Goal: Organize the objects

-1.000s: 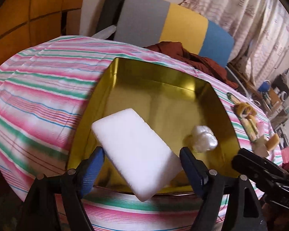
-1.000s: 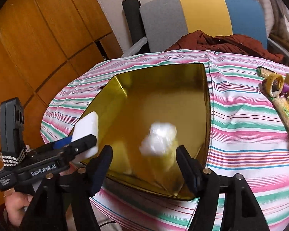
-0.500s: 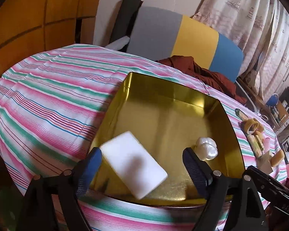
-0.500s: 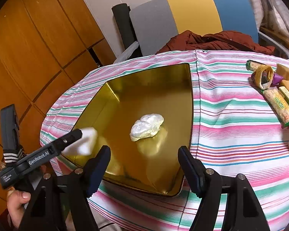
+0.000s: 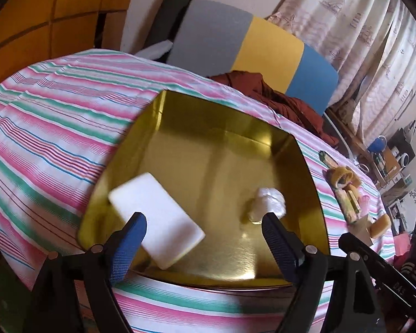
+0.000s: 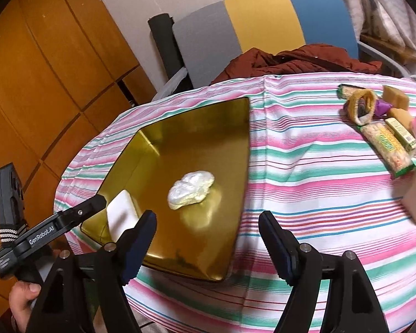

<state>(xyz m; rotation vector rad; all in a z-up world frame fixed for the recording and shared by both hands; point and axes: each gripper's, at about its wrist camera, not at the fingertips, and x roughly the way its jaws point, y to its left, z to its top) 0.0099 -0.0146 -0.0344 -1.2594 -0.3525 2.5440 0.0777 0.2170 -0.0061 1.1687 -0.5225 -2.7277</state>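
Claws first: the left gripper (image 5: pixel 202 238) has its blue-padded jaws spread wide with nothing between them, and the right gripper (image 6: pixel 206 238) is just as wide and just as empty. A second ago the flat white rectangular foam block (image 5: pixel 156 219) sat between the left pads, poking out over the near rim; now it lies loose on the floor of the shiny gold square metal tray (image 5: pixel 305 149), lower left of the left view, smeared by motion so it may not have fully settled. The crumpled white plastic wad (image 6: pixel 191 188) was a falling blur a second ago and now rests mid-tray in the right view. So I'd say two items are in and both hands are free for the next pick.

What's left looks like the pile of wrapped snack bars and small yellow-brown blocks (image 6: pixel 385 130) on the pink, green and white striped tablecloth (image 6: pixel 305 166), upper right of the right view, well apart from the tray.

Hard to read: that pile runs off the right edge, and a pale boxy thing there is too blurred to name. In the right view the foam block is half hidden behind the left gripper's black finger. The tray's near rim sits behind the fingers in both views
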